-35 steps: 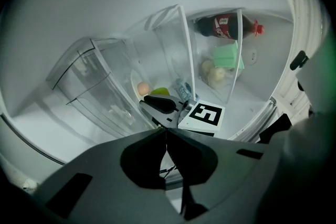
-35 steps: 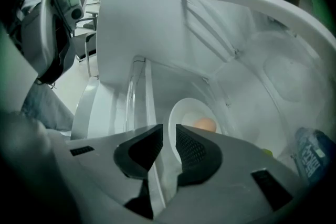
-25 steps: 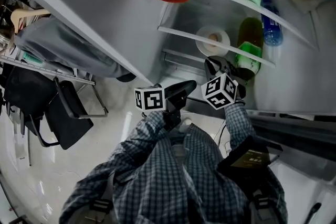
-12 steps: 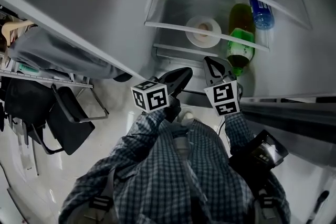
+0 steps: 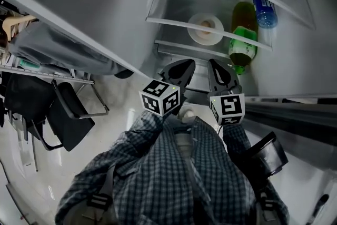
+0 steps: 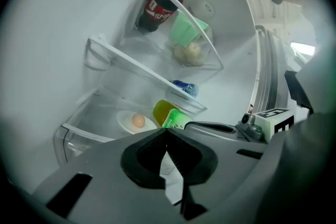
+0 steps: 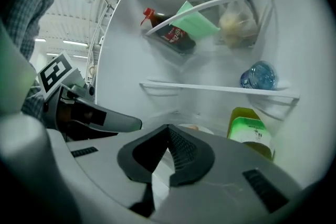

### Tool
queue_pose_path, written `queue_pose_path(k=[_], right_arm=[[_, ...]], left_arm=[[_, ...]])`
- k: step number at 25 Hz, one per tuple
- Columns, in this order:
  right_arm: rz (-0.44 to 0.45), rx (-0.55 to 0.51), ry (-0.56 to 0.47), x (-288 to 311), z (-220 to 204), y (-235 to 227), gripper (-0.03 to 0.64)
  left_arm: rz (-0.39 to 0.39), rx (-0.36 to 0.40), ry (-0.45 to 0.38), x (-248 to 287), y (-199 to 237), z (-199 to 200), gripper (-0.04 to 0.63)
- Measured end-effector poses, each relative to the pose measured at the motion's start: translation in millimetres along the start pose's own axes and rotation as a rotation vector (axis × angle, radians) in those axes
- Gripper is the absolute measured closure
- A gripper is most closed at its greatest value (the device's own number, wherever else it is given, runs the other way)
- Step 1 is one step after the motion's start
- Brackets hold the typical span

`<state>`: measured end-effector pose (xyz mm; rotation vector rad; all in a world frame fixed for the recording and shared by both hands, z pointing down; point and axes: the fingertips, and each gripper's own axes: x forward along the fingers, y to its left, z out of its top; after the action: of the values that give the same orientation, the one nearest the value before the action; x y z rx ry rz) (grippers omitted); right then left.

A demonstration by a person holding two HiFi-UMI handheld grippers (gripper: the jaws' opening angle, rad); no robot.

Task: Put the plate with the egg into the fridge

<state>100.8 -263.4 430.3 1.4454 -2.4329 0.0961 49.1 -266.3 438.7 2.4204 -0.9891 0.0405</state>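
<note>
The open fridge fills the top of the head view, from 10 to 2 o'clock. The person's checked shirt takes the bottom, at 6 o'clock, and a dark chair stands on the floor at 9 o'clock.

Inside the fridge, a clear shelf runs across. The left gripper and right gripper are side by side just in front of it, near each other and pointing toward 12 o'clock.

In the left gripper view, the left gripper's jaws meet at the tips with nothing between them. The right gripper shows the same in its own view: tips together, nothing held.

A green packet lies on the upper shelf. A sauce bottle with a red cap is at its 10 o'clock.

On the lower shelf, a green bottle lies at 3 o'clock of the plate, just beside it. A blue bottle is at 1 o'clock of the green one, one shelf up.

The plate rests on the shelf at 12 o'clock of the grippers, apart from both. The egg sits on it, near its middle.
</note>
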Motion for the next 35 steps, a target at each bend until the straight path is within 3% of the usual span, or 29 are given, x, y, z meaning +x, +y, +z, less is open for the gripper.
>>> queue_pose_path(k=[6,13,23,35], right_arm=[[-0.026,0.057,-0.064,-5,10,1,0.611],[-0.021,0.037,-0.079,-3,16,4,0.611],[0.006,0.014,-0.07,-1,18,10,0.611],[-0.005,0.013,-0.069,1,18,12,0.611]], left_arm=[[0.061,0.176,-0.013,-1,2,2,0.588],[0.113,0.31,-0.025,-3,0,2,0.588],[0.098,0.385,-0.027,-2,-7,6,0.588],[0.092,0.386,-0.018,1,-7,3,0.588]])
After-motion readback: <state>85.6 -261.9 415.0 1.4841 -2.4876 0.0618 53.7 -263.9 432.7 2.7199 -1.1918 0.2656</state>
